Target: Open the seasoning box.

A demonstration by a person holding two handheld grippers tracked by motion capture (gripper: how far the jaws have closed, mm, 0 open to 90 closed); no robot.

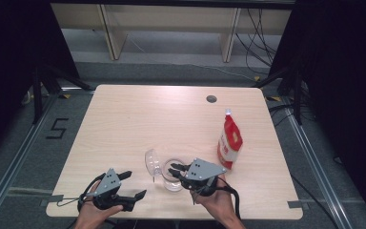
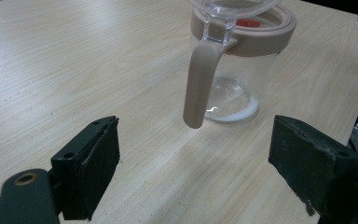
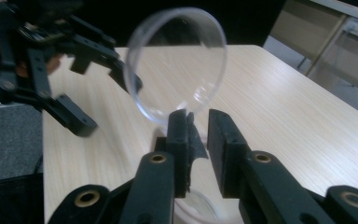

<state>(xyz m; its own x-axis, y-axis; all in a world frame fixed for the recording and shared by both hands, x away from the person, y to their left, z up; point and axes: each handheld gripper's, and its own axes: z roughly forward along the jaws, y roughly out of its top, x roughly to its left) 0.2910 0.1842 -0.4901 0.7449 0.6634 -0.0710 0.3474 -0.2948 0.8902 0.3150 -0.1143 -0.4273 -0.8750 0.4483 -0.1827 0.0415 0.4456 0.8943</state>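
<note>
A clear jug (image 1: 173, 181) with a beige rim and a beige handle (image 2: 198, 84) stands near the table's front edge, a little white powder in its bottom. Its round clear lid (image 1: 151, 162) is flipped up on the hinge and stands upright (image 3: 177, 65). My right gripper (image 1: 175, 170) hovers over the jug's mouth, tips by the hinge. Its jaws (image 3: 200, 126) are almost together, nothing visible between them. My left gripper (image 1: 136, 184) sits left of the jug, wide open (image 2: 193, 163), pointed at the handle, holding nothing. A red-and-white pouch (image 1: 229, 142) stands upright right of the jug.
The light wood table (image 1: 171, 114) has a round cable hole (image 1: 211, 98) at the back right. Black curtains flank both sides, and shelving legs and cables stand on the floor beyond. The other hand's open gripper (image 3: 109, 105) shows behind the lid in the right gripper view.
</note>
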